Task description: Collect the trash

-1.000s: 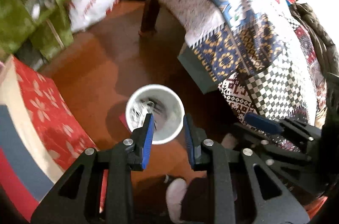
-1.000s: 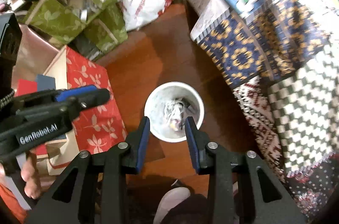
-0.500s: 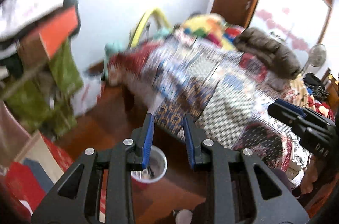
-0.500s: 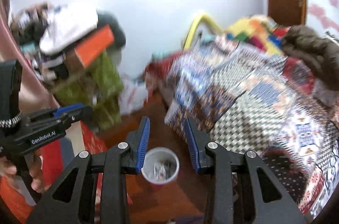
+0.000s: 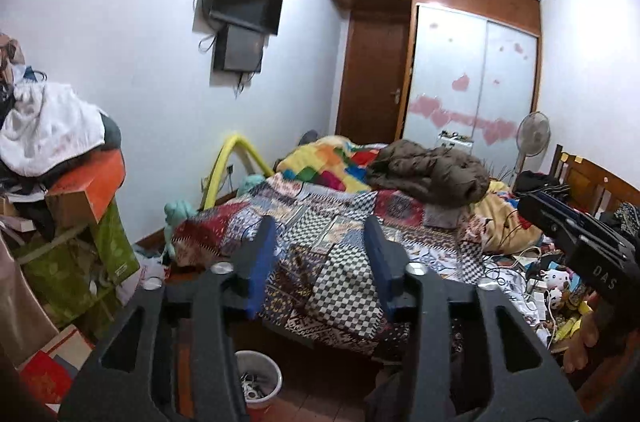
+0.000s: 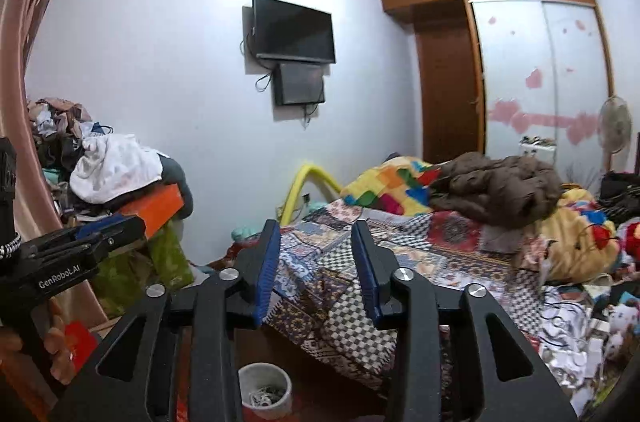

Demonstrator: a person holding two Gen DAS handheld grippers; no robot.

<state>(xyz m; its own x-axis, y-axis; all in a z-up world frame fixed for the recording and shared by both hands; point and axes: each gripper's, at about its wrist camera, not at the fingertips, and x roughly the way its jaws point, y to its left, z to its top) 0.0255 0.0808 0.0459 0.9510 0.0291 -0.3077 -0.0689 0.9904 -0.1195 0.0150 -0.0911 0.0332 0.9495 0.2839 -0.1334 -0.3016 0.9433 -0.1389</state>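
Note:
A white trash bin (image 5: 258, 378) with crumpled scraps inside stands on the brown floor below the bed's corner; it also shows in the right wrist view (image 6: 265, 388). My left gripper (image 5: 320, 254) is open and empty, raised and facing across the bed. My right gripper (image 6: 316, 254) is open and empty, raised the same way. Each gripper shows in the other's view, the right one (image 5: 576, 242) and the left one (image 6: 76, 254). Loose papers, cables and small items (image 6: 576, 326) litter the bed's right side.
A bed with a patchwork quilt (image 5: 340, 242) and a brown coat (image 5: 432, 174) fills the middle. Stacked boxes and clothes (image 5: 60, 182) stand at the left. A TV (image 6: 294, 30) hangs on the wall. A fan (image 5: 532, 138) stands by the wardrobe.
Both grippers have tilted up from looking down into the trash bin to looking across the room. The bin has dropped to the bottom of both views. Jaws stay open.

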